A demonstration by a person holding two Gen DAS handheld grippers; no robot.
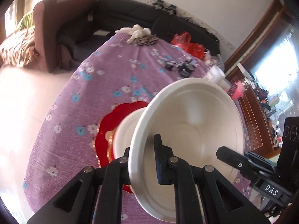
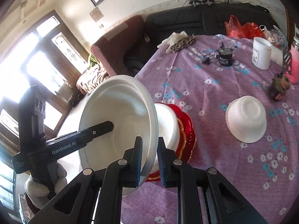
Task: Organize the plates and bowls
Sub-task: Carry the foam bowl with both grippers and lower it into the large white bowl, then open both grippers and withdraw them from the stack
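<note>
Gripping the rim of a white bowl [image 2: 119,123] from opposite sides, both tongs are closed down to the thickness of that rim: the right gripper [image 2: 149,160] pinches the edge at lower centre of its own view, one pad inside the bowl and one outside, while the left gripper [image 1: 143,160] does the same at lower centre of its view, its inner finger [image 1: 158,158] lying against the bowl's inside wall. The bowl is tipped up on edge, its hollow facing each camera, and it sits lifted in front of a second white bowl [image 2: 166,127] that stands upturned on a red plate [image 2: 188,130] with a scalloped gold-trimmed edge. In the right wrist view the left tool reaches in from the left of the frame, held by a gloved hand [image 2: 43,186] at lower left. A third white bowl [image 2: 246,119] lies upside down on the purple flowered tablecloth [image 2: 214,158], right of centre and well apart from the plate. Toward the upper right of that frame stand a white jar [image 2: 261,54], a small black device [image 2: 225,56] with a cord, and a red plastic bag [image 2: 241,28].
</note>
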